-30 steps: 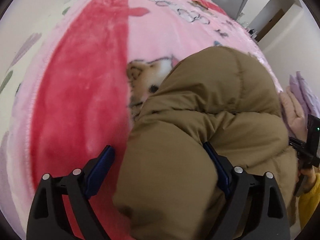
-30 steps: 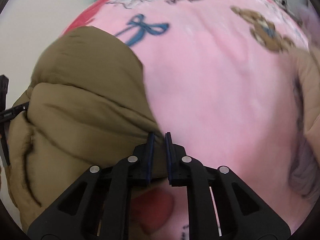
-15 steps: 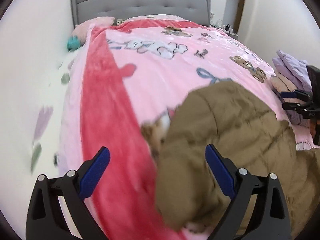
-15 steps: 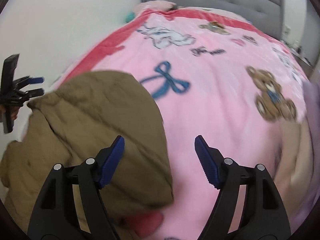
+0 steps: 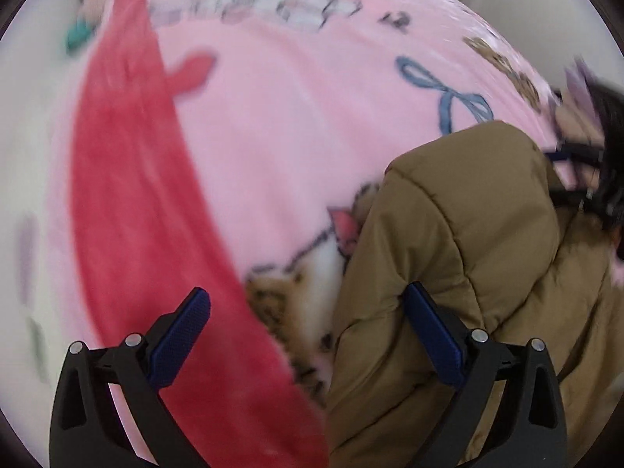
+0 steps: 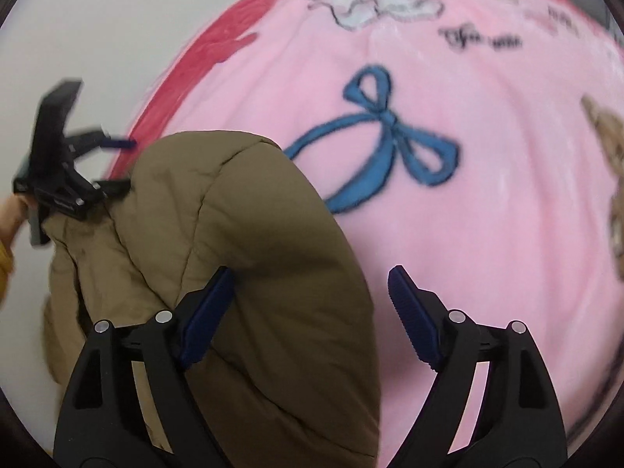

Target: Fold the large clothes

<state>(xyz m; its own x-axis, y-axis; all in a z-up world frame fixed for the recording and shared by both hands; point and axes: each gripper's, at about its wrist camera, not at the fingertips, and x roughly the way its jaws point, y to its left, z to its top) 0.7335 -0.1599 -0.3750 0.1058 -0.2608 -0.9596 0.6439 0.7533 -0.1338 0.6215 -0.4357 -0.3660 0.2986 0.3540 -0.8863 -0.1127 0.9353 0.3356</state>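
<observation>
While pointed steeply down over the bed, left claw [image 5: 308, 308] spread wide, blue pads [image 5: 181, 337] clear of any fabric, jaws having just been opening a little further; nothing between them but blanket [image 5: 273, 136] and the edge of the brown puffer jacket [image 5: 460, 265]. Right claw [image 6: 312, 300] likewise parted, jaws having just been opening after a near-closed stance, left pad [image 6: 208, 312] over the jacket [image 6: 241, 265] without pressing on it, right pad over bare pink blanket [image 6: 487, 214]. Jacket bunched in a rounded, quilted heap on the bed, lying on the pink blanket beside its broad red stripe [image 5: 128, 202], partly covering a cartoon animal print [image 5: 296, 273]. Blue ribbon print [image 6: 386, 136] just beyond the jacket's far edge in the right wrist view, bear print [image 6: 608, 148] at the right rim. Seen from the right wrist camera, left claw [image 6: 117, 163] off to the left, near the jacket's edge, held by a hand [image 6: 11, 214] with a yellow sleeve [image 6: 4, 261]. Seen from the left wrist camera, right claw [image 5: 565, 171] blurred at the far right, beside the jacket. Teal object [image 5: 80, 35] far off by the bed's edge, too blurred to identify.
</observation>
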